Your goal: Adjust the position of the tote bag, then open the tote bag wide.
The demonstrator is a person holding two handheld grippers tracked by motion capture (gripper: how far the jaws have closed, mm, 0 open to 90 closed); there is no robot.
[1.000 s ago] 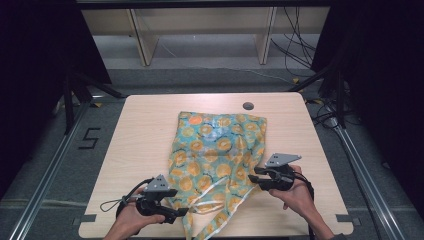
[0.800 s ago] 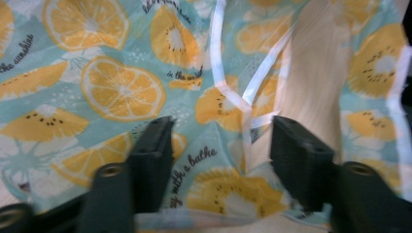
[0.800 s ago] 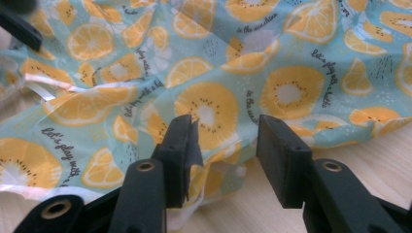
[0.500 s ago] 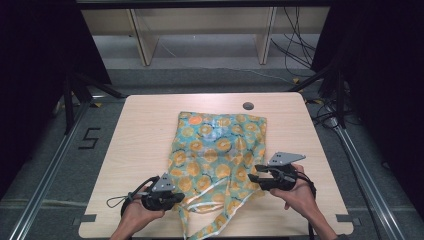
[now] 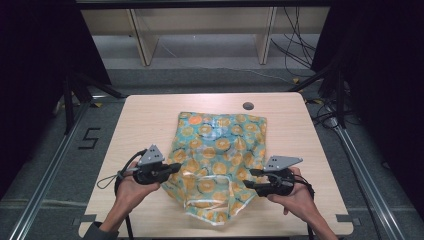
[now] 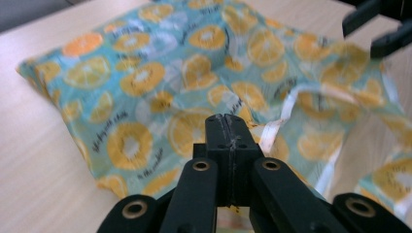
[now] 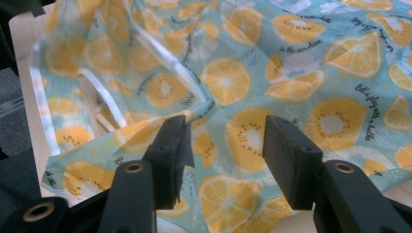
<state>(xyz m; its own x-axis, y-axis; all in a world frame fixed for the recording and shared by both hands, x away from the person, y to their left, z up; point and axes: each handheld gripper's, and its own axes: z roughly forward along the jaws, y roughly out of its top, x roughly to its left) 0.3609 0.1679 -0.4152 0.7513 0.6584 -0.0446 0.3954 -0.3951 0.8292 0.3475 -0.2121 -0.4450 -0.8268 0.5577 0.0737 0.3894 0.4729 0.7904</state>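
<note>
Left gripper [image 5: 170, 169]: black jaws pressed flat together, tips at the near-left edge of the thin, glossy turquoise plastic bag printed with orange and kiwi slices [image 5: 220, 160]. From the left gripper view the seam between the pads looks empty; whether a sliver of film is pinched I cannot tell. Likely risk: a lift from here brings up one layer or nothing, and the slick film slides free.

Bag: lies crumpled on the middle of the pale wood-grain table [image 5: 150, 115], far end flat, near end puckered. A white-edged loop [image 6: 291, 104], probably a handle or the mouth, stands up among the folds. Film is light and wrinkly; it could billow or drag across the smooth top if pulled from one side alone.

Right gripper [image 5: 251, 178]: jaws have just been opening, now roughly half apart, one pad [image 7: 171, 148] touching a raised fold, nothing clamped. Risk: closing here gathers several layers at once, sealing the mouth rather than spreading it.
</note>
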